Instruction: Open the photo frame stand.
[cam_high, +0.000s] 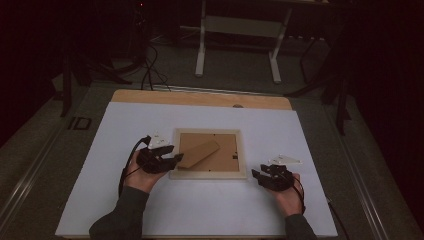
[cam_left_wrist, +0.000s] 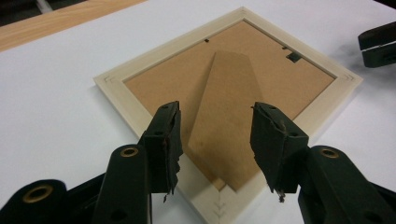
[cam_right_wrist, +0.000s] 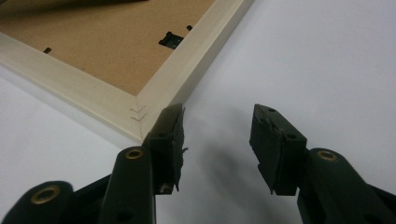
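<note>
Nearest the person, the left gripper (cam_high: 176, 159) hovers with spread jaws over the near left corner of the picture frame (cam_left_wrist: 140, 121), pinching nothing. The right gripper (cam_high: 254, 174) sits just off the frame's near right corner, jaws also spread and empty. The frame lies face down mid-table on the white sheet (cam_high: 150, 210): pale wood border, brown backing board, its stand flap (cam_left_wrist: 224, 121) slanting across.

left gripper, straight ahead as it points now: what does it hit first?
Probably the stand flap on the picture frame back: the open left gripper straddles it, though height above it is unclear.
</note>
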